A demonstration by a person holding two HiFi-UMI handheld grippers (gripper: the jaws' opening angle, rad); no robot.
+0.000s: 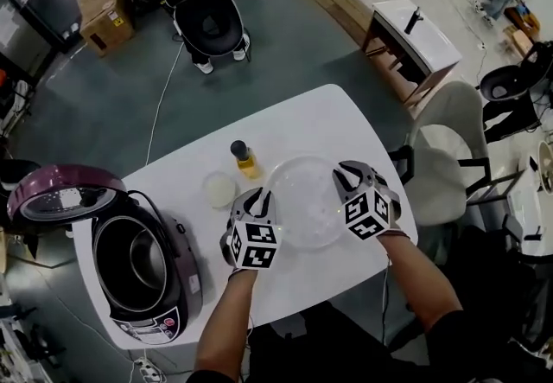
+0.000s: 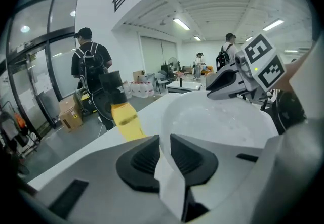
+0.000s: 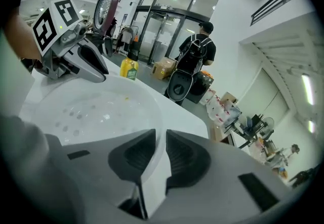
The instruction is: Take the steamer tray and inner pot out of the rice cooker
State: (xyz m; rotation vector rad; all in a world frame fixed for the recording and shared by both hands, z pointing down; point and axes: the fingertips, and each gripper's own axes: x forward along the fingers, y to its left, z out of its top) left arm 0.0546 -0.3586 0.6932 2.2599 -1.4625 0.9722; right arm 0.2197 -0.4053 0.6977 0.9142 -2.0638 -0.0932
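Bright, even indoor light falls from ceiling strip lamps (image 2: 181,23), leaving only faint shadows on the white desk (image 1: 320,126) and small glints on the clear tray (image 3: 96,109). Both gripper views bulge fisheye-style, with black corners; the nearest parts look soft.

Translucent plastic steamer tray (image 1: 303,201), glossy white table (image 1: 321,125)

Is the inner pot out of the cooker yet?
No, the head view shows the inner pot sitting inside the open cooker.
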